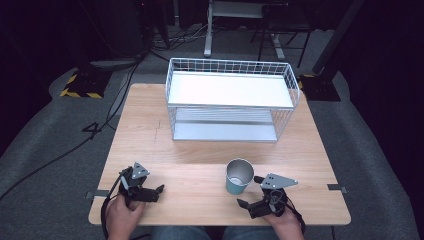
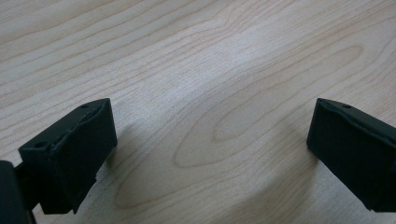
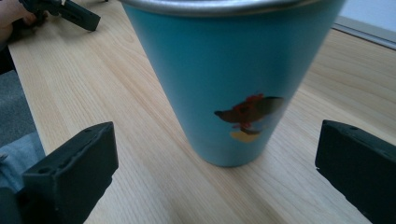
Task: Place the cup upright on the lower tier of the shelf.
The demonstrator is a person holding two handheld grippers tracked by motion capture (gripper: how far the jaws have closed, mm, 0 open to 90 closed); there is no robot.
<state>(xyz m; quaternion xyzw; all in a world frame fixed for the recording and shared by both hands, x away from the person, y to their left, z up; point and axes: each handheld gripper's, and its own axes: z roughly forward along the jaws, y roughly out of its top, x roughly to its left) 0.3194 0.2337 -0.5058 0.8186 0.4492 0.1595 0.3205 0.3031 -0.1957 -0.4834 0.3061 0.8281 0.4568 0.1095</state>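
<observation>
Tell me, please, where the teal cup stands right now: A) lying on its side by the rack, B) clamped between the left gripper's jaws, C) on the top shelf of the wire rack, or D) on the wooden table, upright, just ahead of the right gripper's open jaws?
D: the teal cup stands upright on the wooden table, and the right gripper faces it with jaws spread wide and apart from its wall.

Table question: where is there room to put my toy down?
The wooden table is bare left of the white wire rack, and between the left gripper and the teal metal cup. It is crowded near the right gripper, which sits open beside the cup. The rack's top shelf is also bare.
</observation>
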